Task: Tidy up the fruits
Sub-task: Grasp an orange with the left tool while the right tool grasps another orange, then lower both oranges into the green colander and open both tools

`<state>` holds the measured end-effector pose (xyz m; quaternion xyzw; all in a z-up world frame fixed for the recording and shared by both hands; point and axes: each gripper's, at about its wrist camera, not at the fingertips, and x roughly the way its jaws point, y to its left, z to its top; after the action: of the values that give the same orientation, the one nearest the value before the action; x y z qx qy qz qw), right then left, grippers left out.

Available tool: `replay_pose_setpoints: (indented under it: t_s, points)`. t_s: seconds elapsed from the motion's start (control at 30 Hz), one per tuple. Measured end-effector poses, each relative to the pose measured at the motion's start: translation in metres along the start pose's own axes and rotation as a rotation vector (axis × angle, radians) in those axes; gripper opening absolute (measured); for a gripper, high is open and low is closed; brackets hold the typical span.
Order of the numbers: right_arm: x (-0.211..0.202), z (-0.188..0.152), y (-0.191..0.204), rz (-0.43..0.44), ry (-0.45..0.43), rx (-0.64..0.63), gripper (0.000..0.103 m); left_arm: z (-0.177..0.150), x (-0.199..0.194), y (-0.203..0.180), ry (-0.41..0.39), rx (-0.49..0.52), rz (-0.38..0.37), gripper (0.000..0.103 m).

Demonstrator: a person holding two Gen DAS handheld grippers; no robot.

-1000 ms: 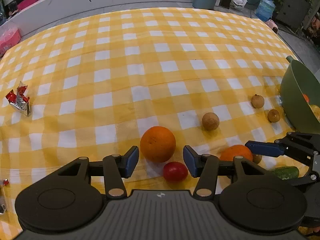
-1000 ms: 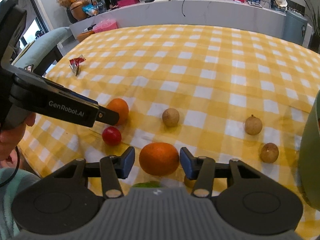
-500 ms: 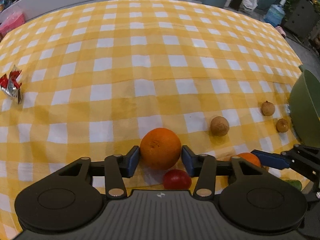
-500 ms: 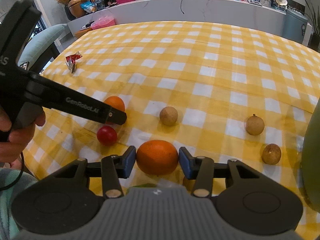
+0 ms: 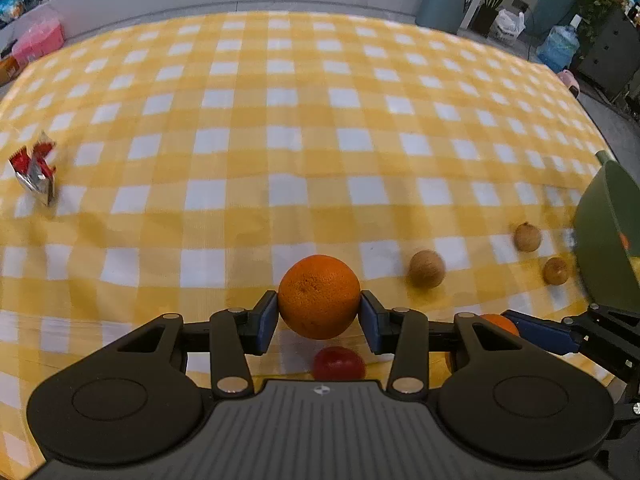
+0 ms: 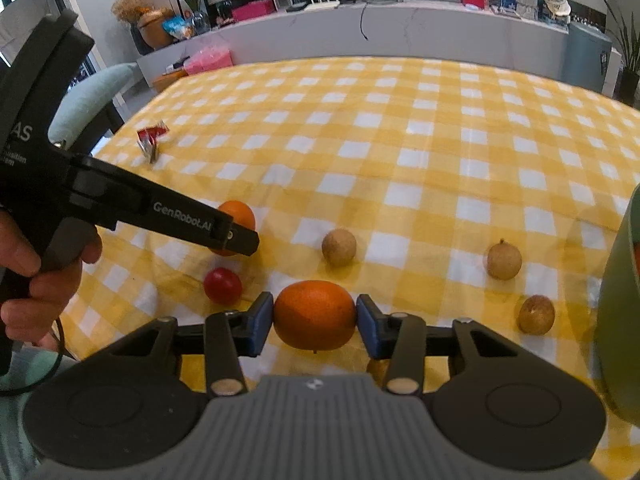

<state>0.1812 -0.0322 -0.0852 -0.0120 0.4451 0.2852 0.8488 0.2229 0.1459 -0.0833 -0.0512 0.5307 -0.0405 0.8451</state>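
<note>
Near the table's front edge, my left gripper now pinches the large orange, jaws closing from their earlier spread. My right gripper has likewise clamped the smaller orange.

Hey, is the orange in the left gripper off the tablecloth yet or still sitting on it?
Cannot tell for sure. The blue fingers press the orange on both sides while closing, but its underside and the cloth beneath are not clearly separated in the left wrist view.

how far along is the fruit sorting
Barely started. The green bowl shows only a glimpse of orange inside. In hand: the left gripper is closing its fingers on an orange, and the right gripper pinches another orange. Left on the cloth: the red tomato and three small brown fruits.
</note>
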Motion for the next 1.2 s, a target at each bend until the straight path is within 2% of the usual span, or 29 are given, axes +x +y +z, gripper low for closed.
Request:
replay_pose_setpoints:
  t_s: [0.37,0.67,1.0,1.2]
  points:
    - [-0.057,-0.001,-0.013,-0.012,-0.082,0.02,0.042,-0.001,-0.053,-0.05,-0.095,0.071,-0.007,0.049]
    - [-0.114,-0.015,-0.035,-0.036,-0.174,0.04,0.042,-0.01,-0.09,-0.11,-0.147,0.17,-0.059,0.049]
    - [-0.167,-0.042,-0.074,-0.101,-0.252,0.097,0.042,-0.023,-0.104,-0.176,-0.152,0.267,-0.128,0.049]
    - [-0.192,-0.06,-0.11,-0.166,-0.271,0.14,0.042,-0.027,-0.098,-0.216,-0.138,0.326,-0.197,0.049]
